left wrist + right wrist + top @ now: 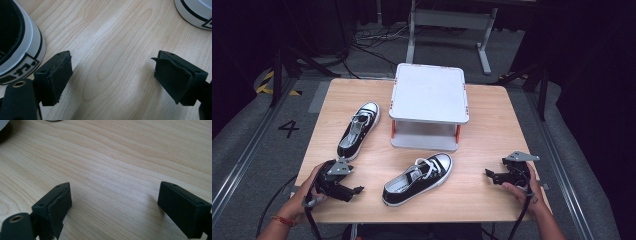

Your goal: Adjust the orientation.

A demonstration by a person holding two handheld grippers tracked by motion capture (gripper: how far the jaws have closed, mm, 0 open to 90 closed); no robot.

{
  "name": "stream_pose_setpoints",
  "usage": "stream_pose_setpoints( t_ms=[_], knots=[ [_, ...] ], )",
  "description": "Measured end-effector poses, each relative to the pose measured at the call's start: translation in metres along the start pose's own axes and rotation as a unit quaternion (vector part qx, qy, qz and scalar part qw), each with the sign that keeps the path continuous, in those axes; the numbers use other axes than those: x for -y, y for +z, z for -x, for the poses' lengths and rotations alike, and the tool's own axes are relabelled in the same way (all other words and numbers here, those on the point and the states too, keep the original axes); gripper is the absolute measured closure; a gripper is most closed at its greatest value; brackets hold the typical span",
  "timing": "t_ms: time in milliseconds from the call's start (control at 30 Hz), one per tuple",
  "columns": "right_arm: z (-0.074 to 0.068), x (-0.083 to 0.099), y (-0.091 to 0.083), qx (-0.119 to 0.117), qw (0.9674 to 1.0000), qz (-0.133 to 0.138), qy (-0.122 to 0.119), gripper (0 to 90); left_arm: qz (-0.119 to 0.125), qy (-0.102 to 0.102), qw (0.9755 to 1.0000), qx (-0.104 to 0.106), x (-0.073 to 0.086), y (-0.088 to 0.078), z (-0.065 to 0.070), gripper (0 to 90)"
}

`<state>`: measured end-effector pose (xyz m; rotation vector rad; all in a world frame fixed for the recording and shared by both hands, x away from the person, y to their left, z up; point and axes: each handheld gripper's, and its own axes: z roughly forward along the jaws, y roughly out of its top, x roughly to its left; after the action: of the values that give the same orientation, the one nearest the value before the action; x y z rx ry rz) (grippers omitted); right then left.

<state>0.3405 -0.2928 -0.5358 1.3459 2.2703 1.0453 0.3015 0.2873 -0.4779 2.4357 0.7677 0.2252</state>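
Observation:
Two black low sneakers with white soles lie on the wooden table (492, 125). One sneaker (358, 129) is at the left, toe away from me. The other sneaker (419, 177) lies near the front middle, toe pointing right and away. My left gripper (357, 190) rests at the front left, open, between the two heels. In the left gripper view the left gripper (112, 60) stands wide open over bare wood, one heel (22, 50) close at the left and another white sole (195, 12) at the top right. My right gripper (495, 167), also the right gripper (115, 187), is open and empty at the front right.
A grey two-level stand (428, 95) with orange posts sits at the back middle of the table. A dark rounded edge (3, 130) shows at the top left of the right gripper view. Beyond the table are a dark floor, cables and a metal frame (447, 20).

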Motion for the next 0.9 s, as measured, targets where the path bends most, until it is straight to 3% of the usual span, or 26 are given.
stream_pose_setpoints(
  t_ms=[133,267,467,767,900],
  knots=[
    [0.000,0.000,0.000,0.000,1.0000,0.000,0.000,12.1,0.020,-0.004,0.9997,-0.011,0.005,0.001,0.001,11.9],
    [0.001,0.000,0.001,-0.001,1.0000,-0.001,-0.002,12.0,0.016,-0.013,0.9998,-0.006,0.006,0.001,-0.001,10.1],
    [0.003,0.002,-0.002,-0.003,1.0000,0.000,-0.006,12.0,0.008,-0.002,1.0000,0.005,0.003,0.002,-0.005,8.8],
    [0.005,0.002,-0.003,-0.008,0.9999,-0.003,-0.009,12.9,0.006,-0.002,1.0000,-0.003,0.003,-0.006,-0.006,19.8],
    [0.005,0.002,-0.003,-0.009,0.9999,-0.003,-0.009,13.4,0.021,0.001,0.9997,-0.010,-0.003,-0.016,-0.005,22.3]
  ],
)
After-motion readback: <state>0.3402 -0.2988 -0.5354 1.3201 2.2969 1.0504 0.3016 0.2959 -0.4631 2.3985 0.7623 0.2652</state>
